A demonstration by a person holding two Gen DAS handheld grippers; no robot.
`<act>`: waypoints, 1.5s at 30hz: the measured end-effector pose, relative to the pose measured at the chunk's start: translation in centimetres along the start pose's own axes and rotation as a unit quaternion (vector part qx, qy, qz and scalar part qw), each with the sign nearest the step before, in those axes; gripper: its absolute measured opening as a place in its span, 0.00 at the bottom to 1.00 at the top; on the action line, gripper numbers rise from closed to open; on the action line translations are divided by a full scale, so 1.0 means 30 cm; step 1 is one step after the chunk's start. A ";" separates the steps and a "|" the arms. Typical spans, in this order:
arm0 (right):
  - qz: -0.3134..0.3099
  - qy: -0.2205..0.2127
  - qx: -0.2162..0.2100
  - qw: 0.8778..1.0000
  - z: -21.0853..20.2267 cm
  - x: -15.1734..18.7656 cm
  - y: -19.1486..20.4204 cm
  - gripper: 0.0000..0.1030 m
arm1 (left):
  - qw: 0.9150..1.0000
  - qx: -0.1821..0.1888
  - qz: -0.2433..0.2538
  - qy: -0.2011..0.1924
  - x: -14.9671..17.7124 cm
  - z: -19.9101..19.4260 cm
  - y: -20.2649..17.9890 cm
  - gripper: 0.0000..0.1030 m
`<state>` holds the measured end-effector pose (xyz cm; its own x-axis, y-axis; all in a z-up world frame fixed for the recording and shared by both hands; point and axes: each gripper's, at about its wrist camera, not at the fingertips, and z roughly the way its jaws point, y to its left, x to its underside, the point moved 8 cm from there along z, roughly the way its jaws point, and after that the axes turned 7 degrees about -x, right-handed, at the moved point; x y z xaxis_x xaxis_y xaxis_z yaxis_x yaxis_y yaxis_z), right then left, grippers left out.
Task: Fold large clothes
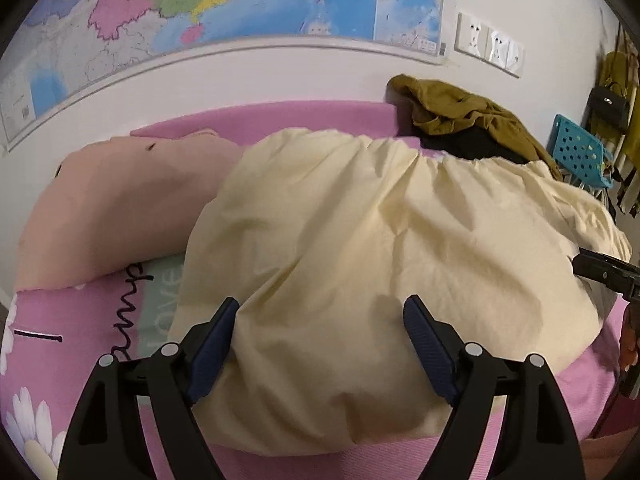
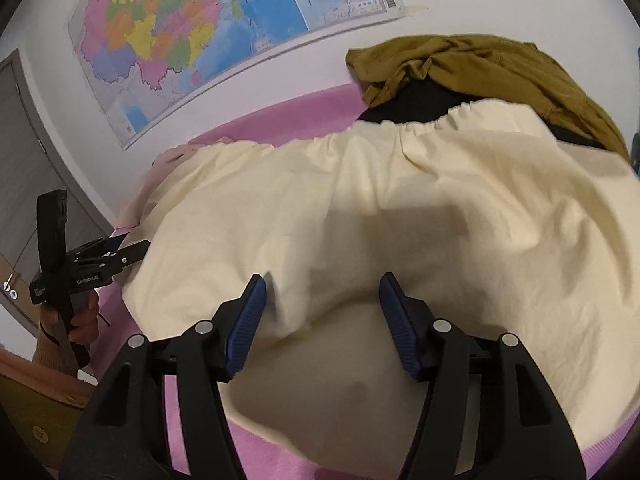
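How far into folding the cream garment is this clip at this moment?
Early to middle. Done: the cream garment lies spread on the pink bed cover, its elastic waistband at the far end, and the near hem looks doubled over. In hand: nothing; the left claw and right claw are open over the near edge. Left: the main folds, plus the olive garment heaped behind.

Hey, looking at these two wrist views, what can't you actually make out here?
- Black clothing: mostly hidden in both views, under the olive garment and behind the cream garment.
- Cream garment's near hem: covered by the left gripper and right gripper, so its type is unclear.
- Map: lettering too small, top cut off.
- Bed cover lettering: partly covered by the cream garment.
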<state>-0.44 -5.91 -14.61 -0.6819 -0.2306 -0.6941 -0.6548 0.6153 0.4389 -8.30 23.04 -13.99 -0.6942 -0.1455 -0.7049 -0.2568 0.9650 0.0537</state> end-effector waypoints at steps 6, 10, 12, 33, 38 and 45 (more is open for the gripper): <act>-0.033 -0.044 -0.005 0.998 -0.089 -0.033 0.093 0.60 | 1.000 0.004 0.006 -0.028 -0.020 -0.074 -0.015 0.81; -0.077 -0.047 -0.025 0.996 -0.079 -0.041 0.201 0.60 | 0.999 0.009 0.016 -0.039 -0.023 -0.096 -0.039 0.81; -0.090 -0.032 -0.034 0.995 -0.041 -0.022 0.236 0.60 | 0.999 0.015 0.019 -0.042 -0.020 -0.100 -0.050 0.81; 0.061 -0.109 0.065 0.990 -0.282 0.004 -0.144 0.64 | 0.999 0.023 0.031 -0.019 0.040 -0.060 -0.073 0.84; 0.130 -0.090 0.089 0.983 -0.257 0.091 -0.326 0.52 | 0.999 0.023 0.026 -0.011 0.063 -0.032 -0.075 0.85; 0.107 -0.141 0.101 0.979 -0.399 0.060 -0.299 0.52 | 1.000 0.021 0.014 -0.018 0.054 -0.062 -0.041 0.85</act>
<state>0.31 -20.87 -12.95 -0.6605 0.1191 -0.7413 -0.4101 0.7698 0.4891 -10.36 21.19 -13.89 -0.6757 -0.1103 -0.7289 -0.2081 0.9771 0.0451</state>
